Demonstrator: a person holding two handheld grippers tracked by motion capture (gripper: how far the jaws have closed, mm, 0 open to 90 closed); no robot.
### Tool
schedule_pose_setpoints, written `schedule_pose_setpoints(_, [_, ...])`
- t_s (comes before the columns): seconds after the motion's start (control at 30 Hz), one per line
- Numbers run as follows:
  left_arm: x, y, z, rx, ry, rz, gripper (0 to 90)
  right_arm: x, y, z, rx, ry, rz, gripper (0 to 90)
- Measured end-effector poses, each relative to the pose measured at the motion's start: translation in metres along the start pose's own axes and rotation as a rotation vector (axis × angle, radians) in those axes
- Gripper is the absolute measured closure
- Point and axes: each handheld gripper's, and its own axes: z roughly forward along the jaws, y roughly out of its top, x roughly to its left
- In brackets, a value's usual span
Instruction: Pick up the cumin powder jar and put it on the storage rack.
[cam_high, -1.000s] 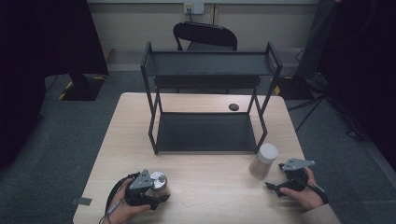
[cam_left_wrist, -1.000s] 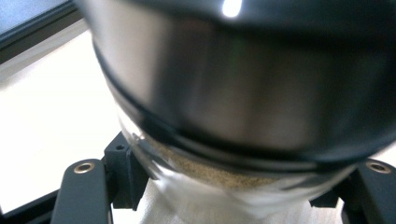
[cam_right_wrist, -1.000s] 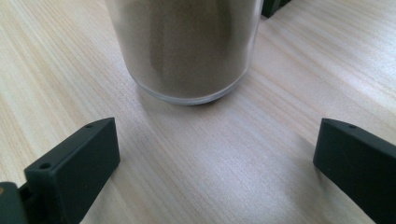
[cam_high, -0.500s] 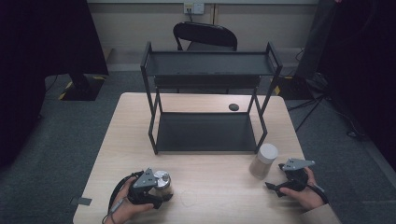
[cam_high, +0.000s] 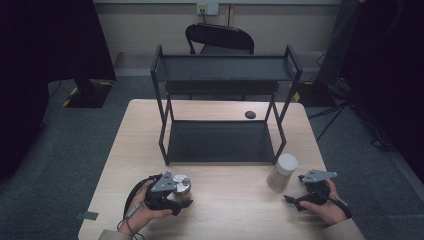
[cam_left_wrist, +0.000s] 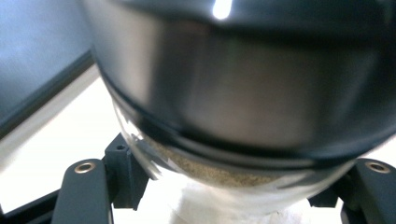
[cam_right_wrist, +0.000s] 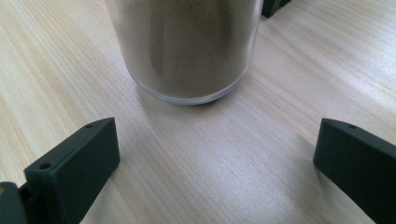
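A glass jar (cam_high: 181, 184) with a shiny metal lid and brownish powder inside sits between the jaws of my left gripper (cam_high: 183, 193) at the table's front left. In the left gripper view this jar (cam_left_wrist: 233, 116) looms close and tilted, and the left gripper (cam_left_wrist: 229, 186) is shut on its glass body. A second jar (cam_high: 282, 171), with a white lid and brown powder, stands upright at the front right. My right gripper (cam_high: 294, 188) is open just to its right, apart from it. In the right gripper view that jar (cam_right_wrist: 187, 46) stands ahead of the open right gripper (cam_right_wrist: 215, 154).
A black two-tier metal rack (cam_high: 222, 107) stands across the middle of the wooden table (cam_high: 235, 210). A small dark round object (cam_high: 250, 114) lies behind the rack's right side. A black chair (cam_high: 220, 40) stands beyond the table's far edge.
The left gripper has carried the metal-lidded jar a little to the right and toward the rack, rising slightly. The right gripper and the white-lidded jar have stayed put.
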Motion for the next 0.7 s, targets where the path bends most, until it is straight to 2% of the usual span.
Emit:
schedule_pose_setpoints(0.43, [0.008,0.026,0.012,0.004,-0.022,0.012,30.4,0.0,0.0,0.0,0.0,0.0,0.0,0.0])
schedule_pose_setpoints(0.6, [0.009,0.037,0.016,0.007,-0.016,0.027,30.4,0.0,0.0,0.0,0.0,0.0,0.0,0.0])
schedule_pose_setpoints(0.7, [0.011,0.043,0.019,-0.002,-0.019,0.019,30.4,0.0,0.0,0.0,0.0,0.0,0.0,0.0])
